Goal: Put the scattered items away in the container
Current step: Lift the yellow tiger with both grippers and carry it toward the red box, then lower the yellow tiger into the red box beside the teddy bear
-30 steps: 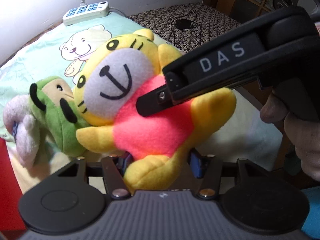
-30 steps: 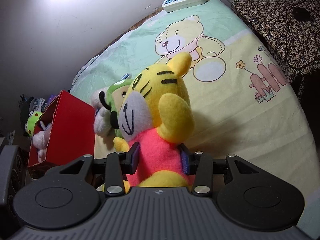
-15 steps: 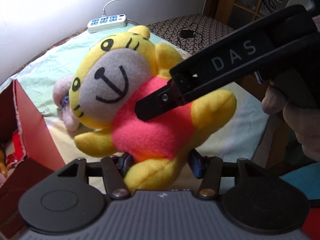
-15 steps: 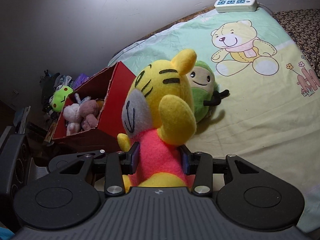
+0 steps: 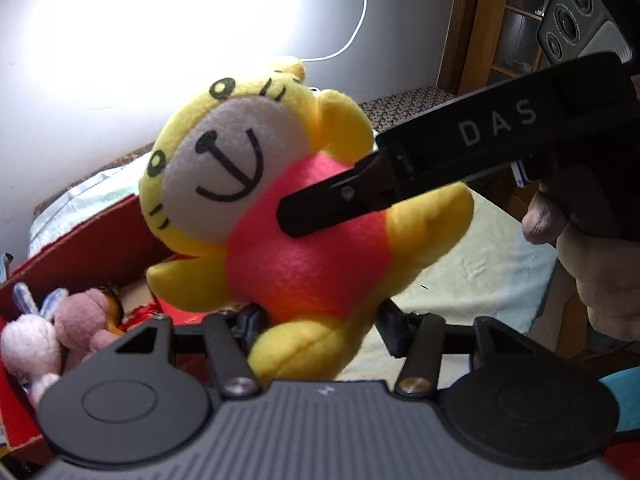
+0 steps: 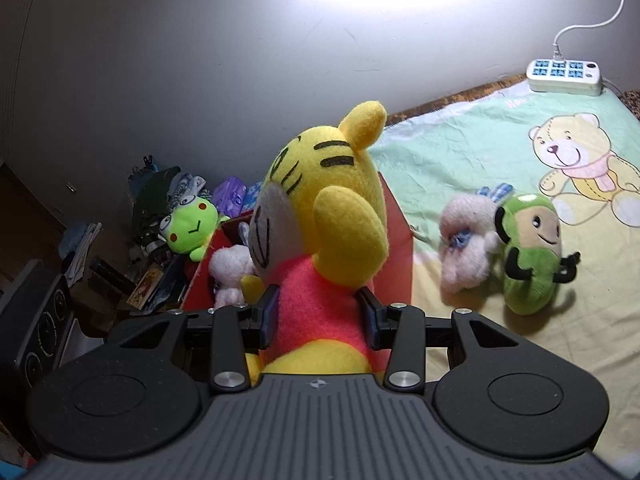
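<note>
while both grippers [image 5: 316,320] [image 6: 318,312] clamp the tiger plush [image 5: 280,208], only the right view shows the green plush [image 6: 530,254].

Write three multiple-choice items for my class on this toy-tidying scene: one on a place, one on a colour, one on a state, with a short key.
1. Where is the green plush?
A. In the red box
B. On the bedsheet, beside a pale plush
C. On the power strip

2. What colour is the tiger's torso?
A. Blue
B. Green
C. Pink-red

3. How is the tiger held?
A. Clamped by both grippers
B. Lying loose on the bed
C. Pinched by one gripper only

Key:
1 B: it stands on the bedsheet next to the pale plush, outside the red box.
2 C: the torso is pink-red between yellow limbs.
3 A: the left gripper pinches its lower body and the right gripper squeezes its torso; it hangs clear of the bed.
</note>
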